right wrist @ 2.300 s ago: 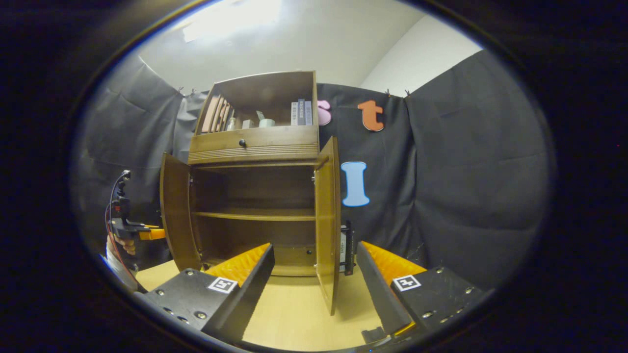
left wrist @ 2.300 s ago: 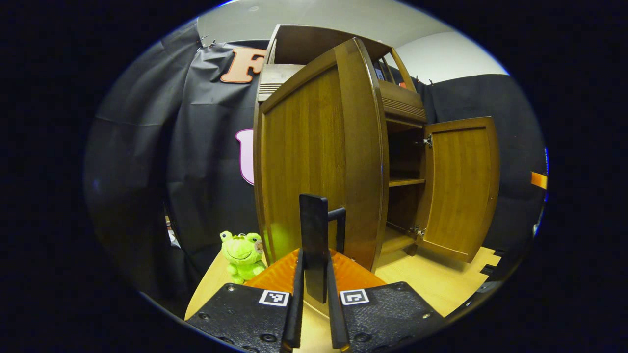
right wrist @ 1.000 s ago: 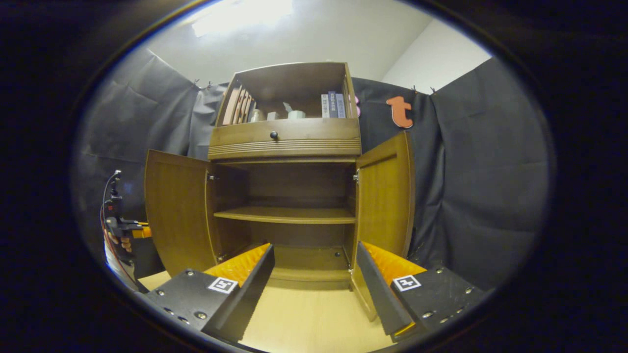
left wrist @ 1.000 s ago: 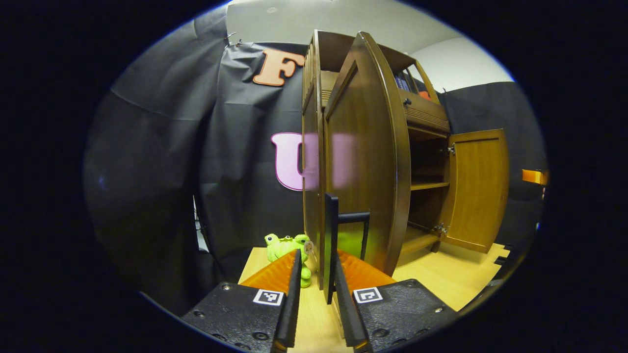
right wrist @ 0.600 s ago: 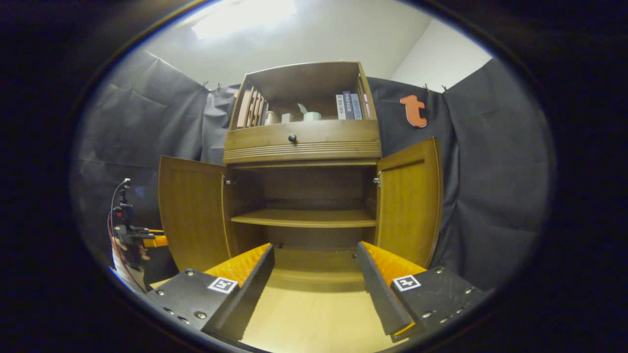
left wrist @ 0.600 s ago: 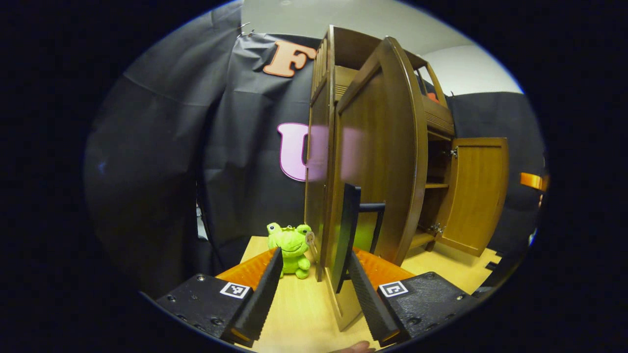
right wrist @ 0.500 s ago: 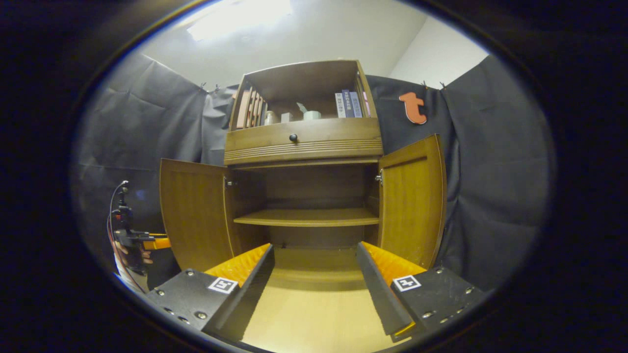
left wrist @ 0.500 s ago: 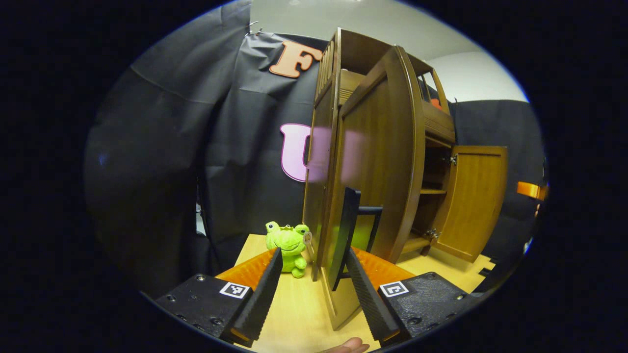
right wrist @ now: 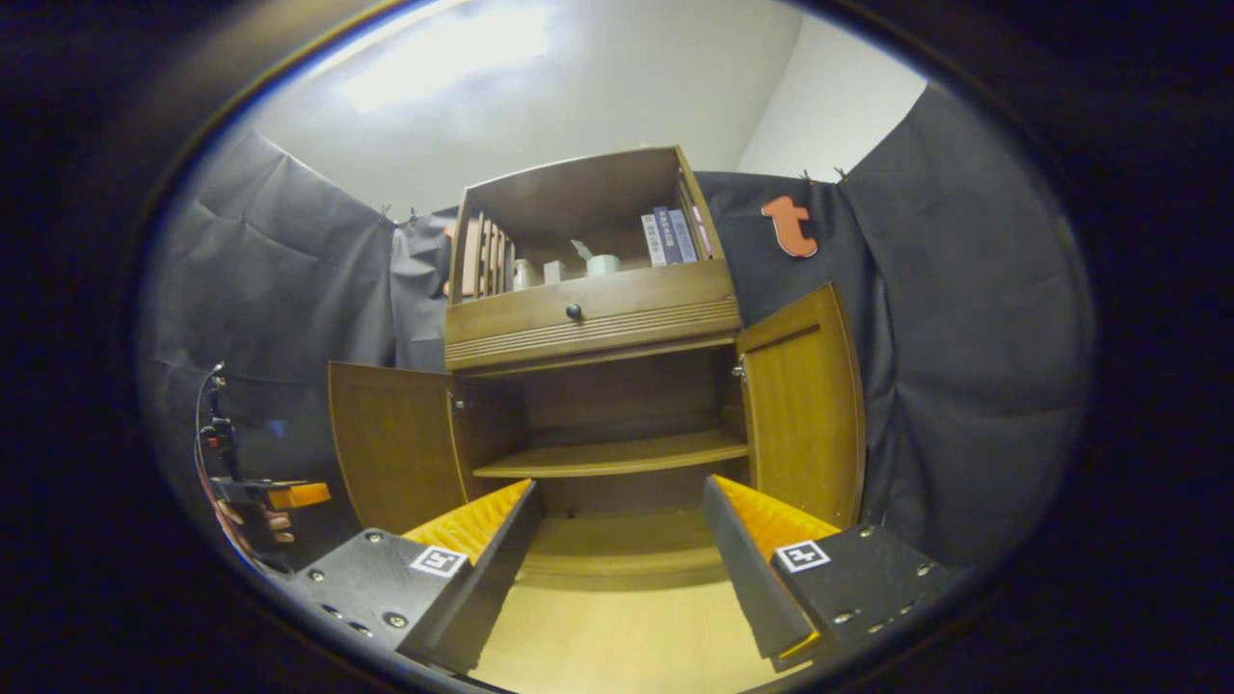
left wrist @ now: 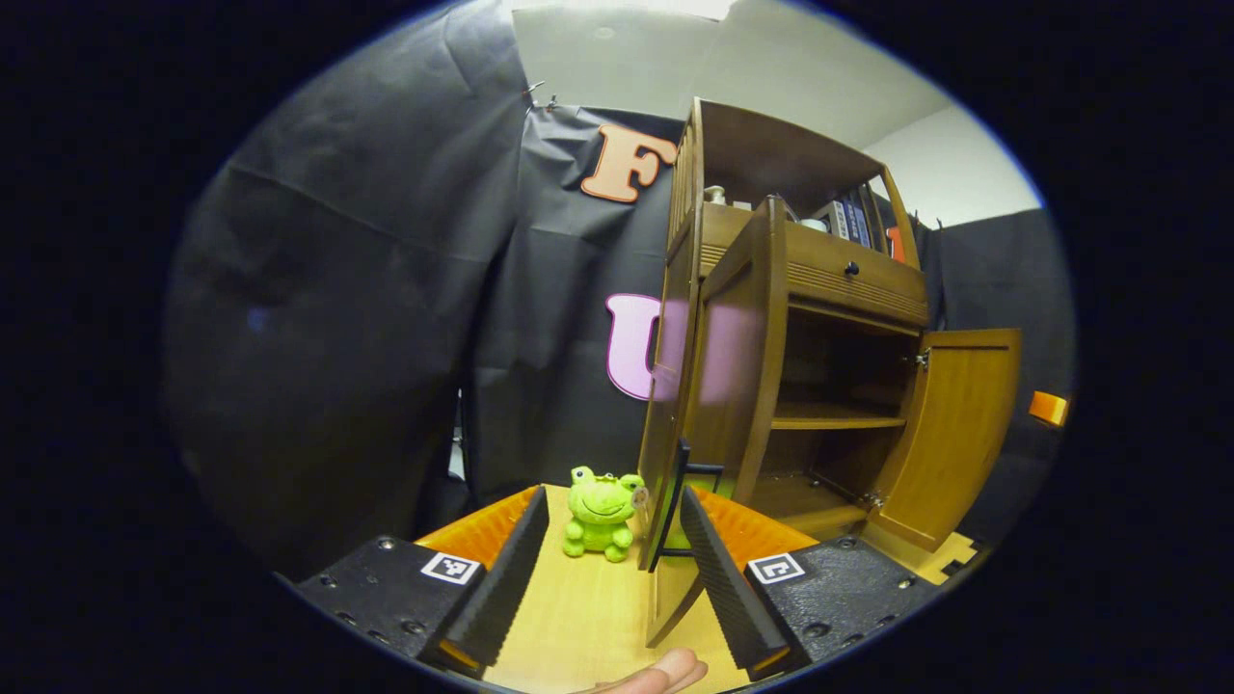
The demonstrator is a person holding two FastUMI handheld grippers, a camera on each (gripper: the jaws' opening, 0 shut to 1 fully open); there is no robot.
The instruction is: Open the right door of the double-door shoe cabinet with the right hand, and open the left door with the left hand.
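The wooden shoe cabinet (right wrist: 588,323) stands with both lower doors swung wide. In the right gripper view the left door (right wrist: 395,443) and the right door (right wrist: 800,405) flank the bare shelf (right wrist: 617,455), and my right gripper (right wrist: 617,569) is open in front of it, touching nothing. In the left gripper view the left door (left wrist: 737,366) is nearly edge-on, its black handle (left wrist: 678,501) close to one fingertip. My left gripper (left wrist: 612,573) is open, holding nothing. The right door (left wrist: 954,434) hangs open farther off.
A green plush frog (left wrist: 600,499) sits on the light wooden floor (left wrist: 588,617) beside the cabinet's left side. A fingertip (left wrist: 665,675) shows at the bottom edge. The left gripper (right wrist: 265,496), held in a hand, is at the far left. Books and cups fill the top shelf (right wrist: 588,255).
My left gripper let go of the left door's handle, opened and drew back; that door swung wider. My right gripper backed away from the open right door and stayed open.
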